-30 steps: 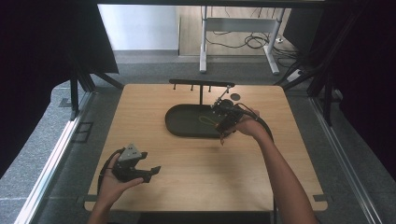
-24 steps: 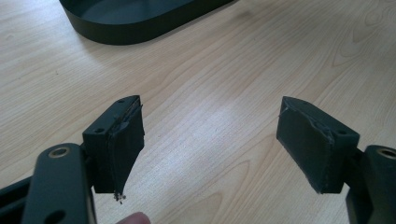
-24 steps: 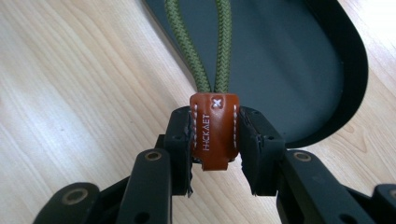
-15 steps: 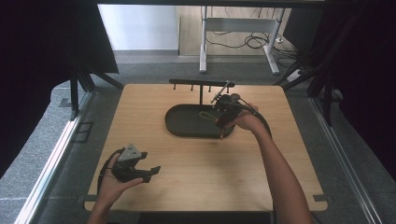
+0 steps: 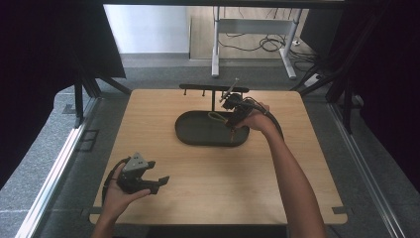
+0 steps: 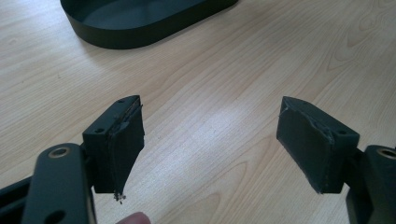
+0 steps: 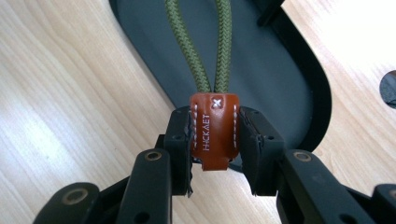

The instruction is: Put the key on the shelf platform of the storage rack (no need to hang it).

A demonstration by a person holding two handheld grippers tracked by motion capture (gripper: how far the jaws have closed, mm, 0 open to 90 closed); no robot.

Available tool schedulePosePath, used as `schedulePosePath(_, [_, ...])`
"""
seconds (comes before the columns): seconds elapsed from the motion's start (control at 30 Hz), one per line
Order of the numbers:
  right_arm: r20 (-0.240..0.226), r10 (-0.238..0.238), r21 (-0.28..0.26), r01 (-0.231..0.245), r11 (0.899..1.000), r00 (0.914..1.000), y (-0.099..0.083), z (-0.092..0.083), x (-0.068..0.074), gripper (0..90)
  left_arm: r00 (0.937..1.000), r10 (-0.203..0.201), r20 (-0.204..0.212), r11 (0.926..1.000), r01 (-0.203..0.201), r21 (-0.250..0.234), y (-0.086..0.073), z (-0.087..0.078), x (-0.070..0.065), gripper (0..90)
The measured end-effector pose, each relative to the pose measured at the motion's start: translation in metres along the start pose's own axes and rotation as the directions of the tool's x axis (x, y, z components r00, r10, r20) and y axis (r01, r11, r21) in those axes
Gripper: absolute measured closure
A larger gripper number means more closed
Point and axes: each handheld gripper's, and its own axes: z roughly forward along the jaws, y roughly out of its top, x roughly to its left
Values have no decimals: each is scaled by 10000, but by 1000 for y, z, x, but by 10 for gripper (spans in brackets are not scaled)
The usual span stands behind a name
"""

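Right now the right gripper (image 7: 215,140) has its fingers (image 7: 180,135) closed on a brown leather tab (image 7: 214,130), one pad against each stitched side. From the tab a doubled olive-green cord (image 7: 205,42) runs straight ahead, away from the fingers, so the piece's long axis lies in line with the gripper. Below the cord is the dark oval tray (image 7: 280,70), and the gripper hangs over the tray's right part, near the black rack (image 5: 214,89) standing at the tray's far edge. Likely the loop is bound for that rack, which is just beyond the held piece. Well off from the tray, at the worktop's (image 5: 247,188) near left, the left gripper (image 6: 210,140) hangs low with its fingers (image 6: 121,140) wide apart and empty.
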Motion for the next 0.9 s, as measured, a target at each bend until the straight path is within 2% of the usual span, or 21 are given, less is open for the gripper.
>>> schedulePosePath(0.03, [-75,36,-121,-36,9999,10000,2,2,-3,665,10000,2,19,10000,-1,-10,0,0,0,236])
schedulePosePath(0.13, [-21,128,-38,-128,9999,9999,5,3,-4,665,9999,-7,106,10000,7,38,-1,2,0,235])
schedulePosePath(0.4, [81,-31,-18,32,10000,10000,14,14,-11,665,9999,19,152,10000,-20,69,-1,3,0,235])
schedulePosePath(0.53, [229,56,-89,-54,9999,9997,17,18,-14,665,9999,-70,136,10000,69,60,-2,3,1,235])
schedulePosePath(0.9, [224,156,-134,-153,9998,9996,12,36,-17,664,9999,-30,108,10000,29,48,-2,2,0,235])
